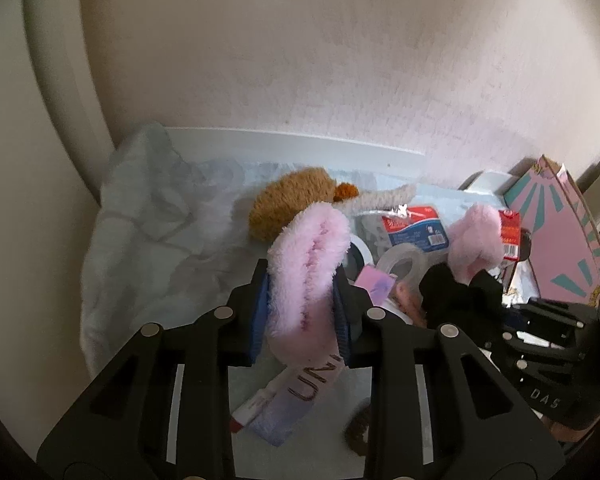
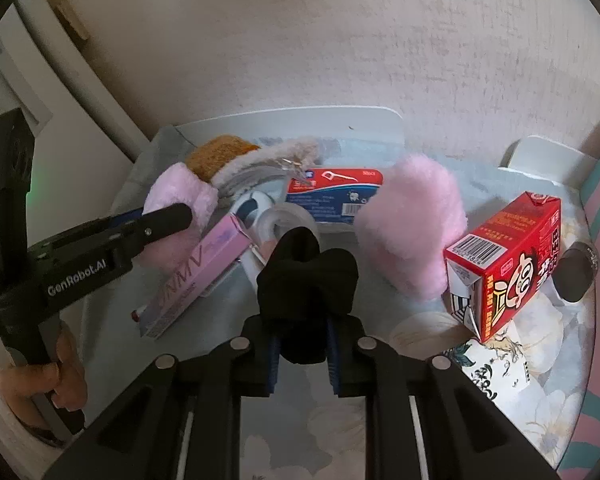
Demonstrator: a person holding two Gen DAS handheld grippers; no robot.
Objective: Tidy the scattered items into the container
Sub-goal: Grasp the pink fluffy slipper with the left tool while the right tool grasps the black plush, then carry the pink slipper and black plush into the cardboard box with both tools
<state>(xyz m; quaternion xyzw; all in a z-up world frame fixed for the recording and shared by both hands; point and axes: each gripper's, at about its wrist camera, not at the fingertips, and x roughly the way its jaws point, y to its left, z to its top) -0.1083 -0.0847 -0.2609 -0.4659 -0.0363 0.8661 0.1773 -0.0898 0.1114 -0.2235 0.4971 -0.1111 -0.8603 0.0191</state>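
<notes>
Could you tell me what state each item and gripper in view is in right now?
left gripper: shut on the pink fluffy slipper.
right gripper: shut on the black cloth.
second pink slipper: lying loose, not held.
red carton: lying tilted, unopened.
pink tube box: lying flat, closed.
clear tape roll: lying flat.

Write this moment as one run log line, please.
left tongs: shut on pink fluffy slipper | right tongs: shut on black cloth | other pink slipper, red carton: lying loose
</notes>
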